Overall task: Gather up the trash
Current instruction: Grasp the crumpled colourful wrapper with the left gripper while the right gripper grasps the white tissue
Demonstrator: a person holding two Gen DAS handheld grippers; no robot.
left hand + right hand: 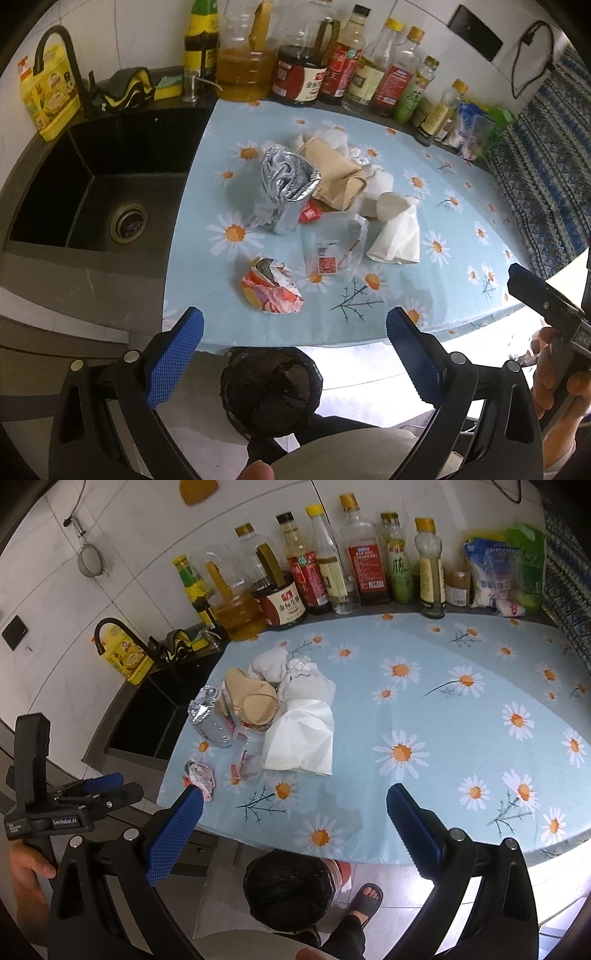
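Observation:
A heap of trash lies on the daisy-print tablecloth (pixel 258 325): a silver foil bag (pixel 284 181), brown paper packaging (pixel 332 166), white tissues (pixel 399 232), a clear plastic wrapper (pixel 332 251) and a crumpled colourful wrapper (pixel 271 286). A black-lined bin (pixel 269 395) stands on the floor below the table edge. My left gripper (pixel 295 332) is open, just short of the colourful wrapper. My right gripper (pixel 295 808) is open over the near edge of the cloth (pixel 443 720), right of the heap; white tissues (pixel 303 734), foil bag (pixel 210 716) and bin (pixel 291 890) show there.
A black sink (pixel 99 192) with a tap lies left of the cloth. Several sauce and oil bottles (pixel 325 70) line the back wall, with bags (pixel 506 568) at the far right. A patterned cloth (pixel 546 177) hangs at the right. A sandalled foot (pixel 365 897) stands beside the bin.

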